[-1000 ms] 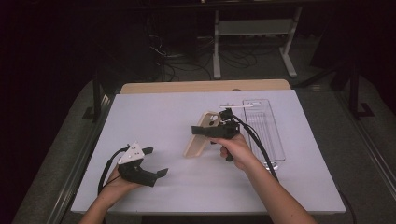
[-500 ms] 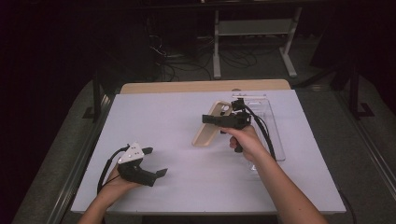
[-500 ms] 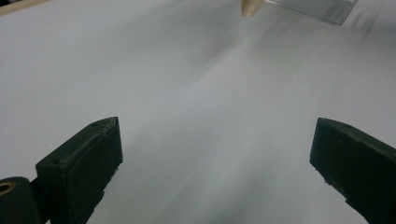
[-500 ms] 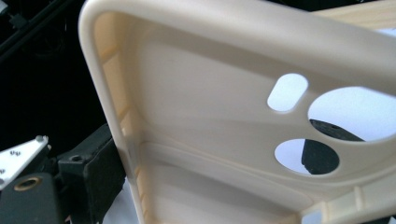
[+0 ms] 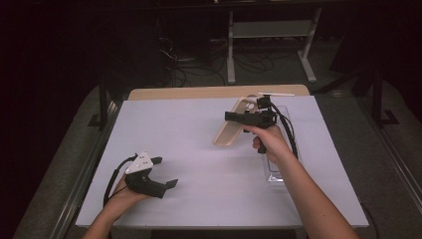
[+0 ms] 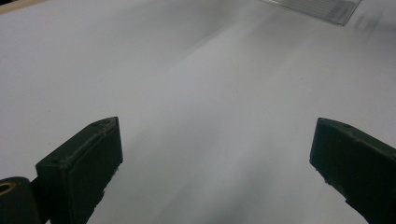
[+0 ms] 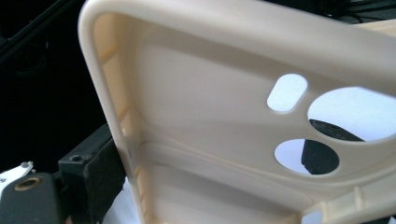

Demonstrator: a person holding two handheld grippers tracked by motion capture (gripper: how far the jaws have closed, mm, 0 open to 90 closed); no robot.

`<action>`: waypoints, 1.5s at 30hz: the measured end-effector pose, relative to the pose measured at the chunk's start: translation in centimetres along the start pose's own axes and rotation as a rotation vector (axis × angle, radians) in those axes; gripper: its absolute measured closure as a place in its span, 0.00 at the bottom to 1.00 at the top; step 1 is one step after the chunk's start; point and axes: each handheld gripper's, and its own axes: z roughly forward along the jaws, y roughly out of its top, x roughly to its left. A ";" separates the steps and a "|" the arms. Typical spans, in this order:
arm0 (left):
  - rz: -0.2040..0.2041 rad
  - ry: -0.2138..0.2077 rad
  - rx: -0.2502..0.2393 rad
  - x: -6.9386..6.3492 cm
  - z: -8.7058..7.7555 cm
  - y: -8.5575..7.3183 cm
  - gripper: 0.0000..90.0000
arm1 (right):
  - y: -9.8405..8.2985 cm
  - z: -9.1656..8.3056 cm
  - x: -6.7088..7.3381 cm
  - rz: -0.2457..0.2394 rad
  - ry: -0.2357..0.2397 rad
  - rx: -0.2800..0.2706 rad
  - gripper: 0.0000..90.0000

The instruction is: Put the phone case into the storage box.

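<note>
White tabletop [image 5: 199,149] lies under us as our right claw [image 5: 238,117], clamped on the cream phone case [image 5: 230,130], has lifted it toward the clear tray [image 5: 276,174] beneath our wrist. Our left claw [image 5: 166,172] still rests spread, empty.

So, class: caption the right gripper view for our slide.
Right gripper shut on cream plastic phone case, camera cutouts visible.

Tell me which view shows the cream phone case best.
Right gripper view: the phone case is close up, inner face, rim and camera cutouts clear, clamped in the right tool. High view shows it small, lifted above the table. Left gripper view shows bare table instead.
</note>
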 end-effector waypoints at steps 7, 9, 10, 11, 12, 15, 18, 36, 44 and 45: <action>-0.022 -0.005 -0.028 -0.1 0.1 0.0 0.02 | 1.2 -0.9 -0.5 0.007 -0.035 -0.012 0.10; -0.025 -0.005 -0.030 -0.1 0.1 0.0 0.02 | 1.6 -1.2 -0.8 0.004 -0.049 -0.022 0.10; -0.016 -0.006 -0.022 -0.1 0.0 0.0 0.02 | 1.8 -1.4 -0.9 0.007 -0.053 -0.023 0.10; 0.008 -0.002 0.000 0.1 -0.1 0.0 0.02 | 2.0 -1.6 -1.1 -0.004 -0.062 -0.033 0.10; 0.004 -0.003 -0.002 0.1 -0.1 0.0 0.02 | 2.2 -1.8 -1.2 0.000 -0.069 -0.039 0.10; 0.006 -0.004 -0.003 0.1 -0.1 0.0 0.02 | 2.8 -2.3 -1.5 -0.002 -0.091 -0.052 0.10; 0.006 -0.004 -0.004 0.1 -0.1 0.0 0.02 | 3.4 -2.9 -1.9 0.003 -0.106 -0.064 0.10; -0.020 -0.010 -0.017 -0.1 0.0 0.0 0.02 | 6.5 -6.7 -3.9 -0.017 -0.253 -0.096 0.10; -0.005 -0.014 -0.011 0.0 -0.1 0.1 0.02 | 7.6 -7.8 -4.3 -0.065 -0.352 -0.081 0.10; -0.006 -0.014 -0.012 0.0 -0.1 0.1 0.02 | 7.7 -7.9 -4.4 -0.066 -0.363 -0.079 0.10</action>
